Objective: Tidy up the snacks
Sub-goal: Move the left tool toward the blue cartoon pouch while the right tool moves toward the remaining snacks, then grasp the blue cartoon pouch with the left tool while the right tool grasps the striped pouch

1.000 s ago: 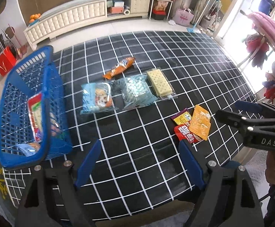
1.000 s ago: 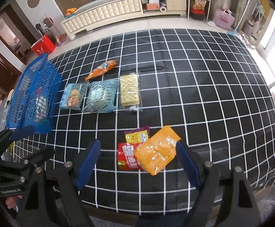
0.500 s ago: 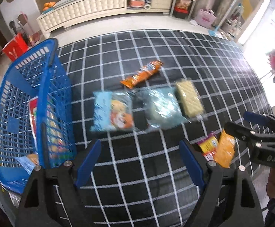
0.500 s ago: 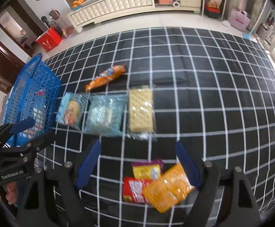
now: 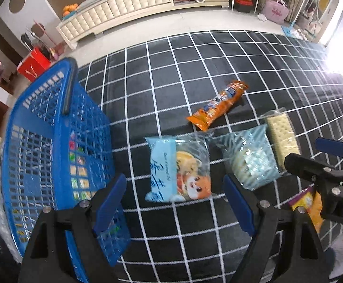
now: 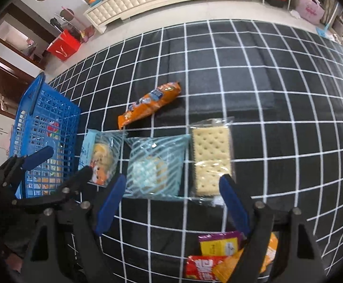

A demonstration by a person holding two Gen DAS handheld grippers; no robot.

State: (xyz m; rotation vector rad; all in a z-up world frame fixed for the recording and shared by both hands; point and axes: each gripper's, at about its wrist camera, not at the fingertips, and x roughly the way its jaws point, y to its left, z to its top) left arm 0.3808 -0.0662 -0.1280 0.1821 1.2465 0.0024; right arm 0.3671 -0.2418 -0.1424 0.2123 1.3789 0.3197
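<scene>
Both grippers, left & right, had fingers wide, holding nothing. Snacks lay on the grid mat: cartoon bag, striped bag, crackers, beside the blue basket. Risk: slick, thin wrappers could slip; adjoining packs might get dragged along.

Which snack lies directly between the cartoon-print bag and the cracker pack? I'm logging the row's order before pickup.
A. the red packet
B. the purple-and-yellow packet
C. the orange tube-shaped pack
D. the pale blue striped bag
D: in the right wrist view the pale blue striped bag sits in the row's middle, with the cartoon-print bag on one side and the cracker pack on the other.
</scene>
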